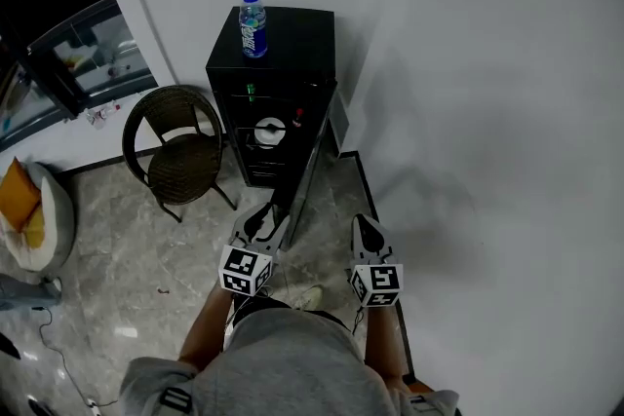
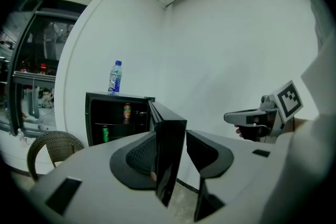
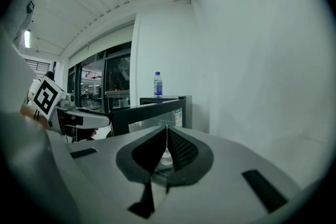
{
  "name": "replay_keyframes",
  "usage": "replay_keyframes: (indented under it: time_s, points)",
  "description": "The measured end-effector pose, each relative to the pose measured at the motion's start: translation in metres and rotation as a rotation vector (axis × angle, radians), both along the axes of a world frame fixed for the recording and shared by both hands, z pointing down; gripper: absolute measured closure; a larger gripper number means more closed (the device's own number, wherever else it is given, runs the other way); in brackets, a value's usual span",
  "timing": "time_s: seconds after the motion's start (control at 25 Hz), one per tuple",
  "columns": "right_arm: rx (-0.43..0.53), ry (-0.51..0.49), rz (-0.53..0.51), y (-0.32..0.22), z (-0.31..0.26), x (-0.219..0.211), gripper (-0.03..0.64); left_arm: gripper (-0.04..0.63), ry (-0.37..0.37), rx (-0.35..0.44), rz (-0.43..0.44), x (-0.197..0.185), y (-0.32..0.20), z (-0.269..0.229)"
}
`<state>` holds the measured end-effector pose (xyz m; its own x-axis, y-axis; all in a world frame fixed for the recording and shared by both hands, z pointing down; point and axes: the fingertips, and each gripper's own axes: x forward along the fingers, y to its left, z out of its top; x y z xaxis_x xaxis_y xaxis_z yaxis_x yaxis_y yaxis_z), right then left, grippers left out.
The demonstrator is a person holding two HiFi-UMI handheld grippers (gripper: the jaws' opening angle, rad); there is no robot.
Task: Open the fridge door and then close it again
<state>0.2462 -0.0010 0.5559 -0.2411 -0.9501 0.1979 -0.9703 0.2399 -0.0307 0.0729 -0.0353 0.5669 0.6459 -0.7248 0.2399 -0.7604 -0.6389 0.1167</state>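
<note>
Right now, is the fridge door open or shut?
Open. The fridge door stands swung well out from the fridge, and the left gripper view looks straight in at cans on the shelves.

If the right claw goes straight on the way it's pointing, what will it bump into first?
Most likely the open black fridge door. In the right gripper view it stands just behind the tips of the shut right claw. How far away it is, I can't tell.
</note>
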Motion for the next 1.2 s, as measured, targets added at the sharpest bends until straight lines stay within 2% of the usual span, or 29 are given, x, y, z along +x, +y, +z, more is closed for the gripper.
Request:
replay_keyframes:
  time_s: [0.24, 0.8, 1.2]
  points:
    - [0.002, -0.001, 0.037, 0.012, -0.001, 0.009, 0.591, 0.436, 0.000, -0.009, 0.040, 0.018, 0.010, 0.001]
    - [0.000, 0.011, 0.132, 0.043, -0.003, 0.046, 0.591, 0.440, 0.008, -0.007, 0.141, 0.061, 0.028, 0.000]
    - [-0.008, 0.011, 0.158, 0.051, -0.001, 0.057, 0.592, 0.442, 0.012, -0.005, 0.195, 0.087, 0.034, 0.000]
